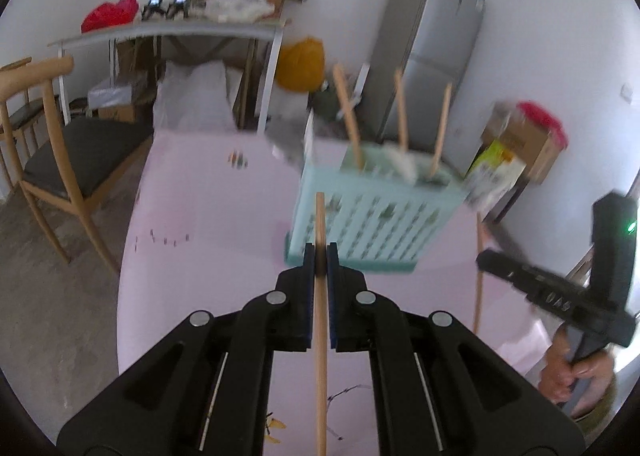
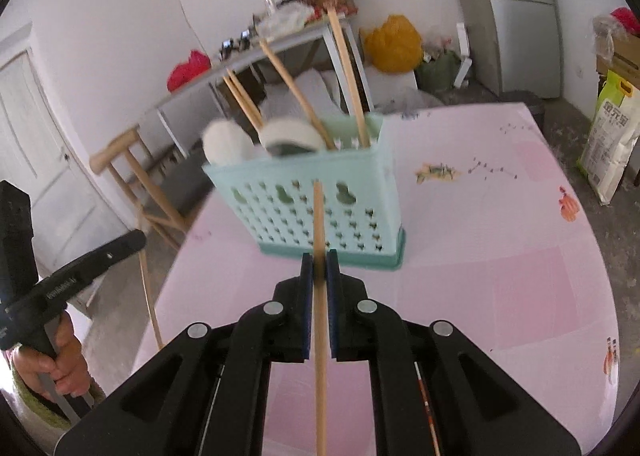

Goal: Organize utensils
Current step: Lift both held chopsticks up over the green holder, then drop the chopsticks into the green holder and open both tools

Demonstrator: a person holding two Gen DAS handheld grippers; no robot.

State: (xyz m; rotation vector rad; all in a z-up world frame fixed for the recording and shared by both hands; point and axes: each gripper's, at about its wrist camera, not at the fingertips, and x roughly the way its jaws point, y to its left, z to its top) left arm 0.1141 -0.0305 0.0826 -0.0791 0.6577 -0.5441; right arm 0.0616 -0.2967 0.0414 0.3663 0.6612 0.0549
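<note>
Left wrist view: the left tongs (image 1: pixel 320 256) are matte black plastic with blue pads, closed down to a thin slot on a slim, round wooden chopstick (image 1: pixel 321 356). The stick runs straight along the fingers and pokes out past the tips. Just ahead stands the utensil basket (image 1: pixel 372 223), pale mint plastic, box-shaped, its wall perforated with rows of small cut-outs, resting on the smooth pink tabletop (image 1: pixel 200 195). Three light wooden handles (image 1: pixel 401 115) rise from its top, leaning slightly. At the right edge the right tongs (image 1: pixel 484 256) appear, blurred, gripping another wooden stick (image 1: pixel 478 288) that hangs downward.

Right wrist view: the right tongs (image 2: pixel 320 260) are likewise nearly closed, pinching a second chopstick (image 2: pixel 320 356) of the same pale, smooth wood. The basket (image 2: pixel 360 215) sits directly beyond, on a darker teal base. Inside it lean several wooden handles (image 2: pixel 348 67) and two rounded white spoon bowls (image 2: pixel 226 143). The left tongs (image 2: pixel 136 240) show at the left edge, a thin stick (image 2: pixel 148 296) dangling beneath them.
</note>
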